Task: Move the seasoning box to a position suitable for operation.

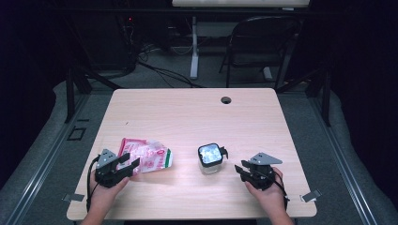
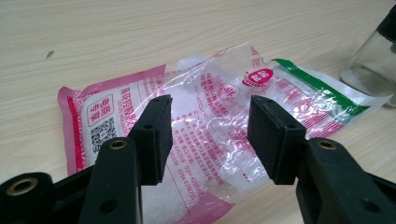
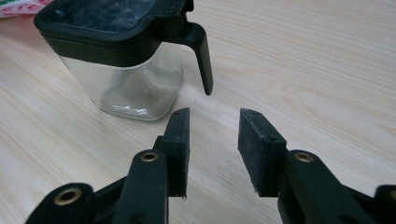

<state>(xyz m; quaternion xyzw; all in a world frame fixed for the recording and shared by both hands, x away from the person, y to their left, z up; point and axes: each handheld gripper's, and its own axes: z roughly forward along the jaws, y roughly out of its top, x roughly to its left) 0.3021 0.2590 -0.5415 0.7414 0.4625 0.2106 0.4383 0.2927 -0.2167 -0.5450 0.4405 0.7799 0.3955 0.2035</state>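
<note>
Dark floor, cables and a folding chair lie beyond the far edge of the pale wooden table (image 1: 187, 112), which carries everything you are working with. Largest on it is the crumpled pink-and-white plastic pouch of white granules (image 1: 145, 156), lying flat toward the near left corner; its long axis runs roughly along the near edge, with the green-striped end pointing toward the middle of the table. Right of it, near the middle of the near edge and apart from the pouch, stands the small square clear-glass jar with a black flip lid and side lever (image 1: 210, 157), upright and closed.

Your left gripper (image 1: 126, 164) sits at the pouch's near-left part. In the left gripper view its jaws stand wide apart with the pouch (image 2: 219, 116) directly ahead between them, nothing clamped. Your right gripper (image 1: 240, 169) is just right of the jar, jaws likewise parted and empty; in the right gripper view the jar (image 3: 126, 60) is ahead and to the left, its lever hanging just beyond the fingertips.

So each hand has its own target: the left is nearer the pouch, the right nearer the jar. For the left, the likely move is to go straight forward and close across the pouch's short width.
</note>
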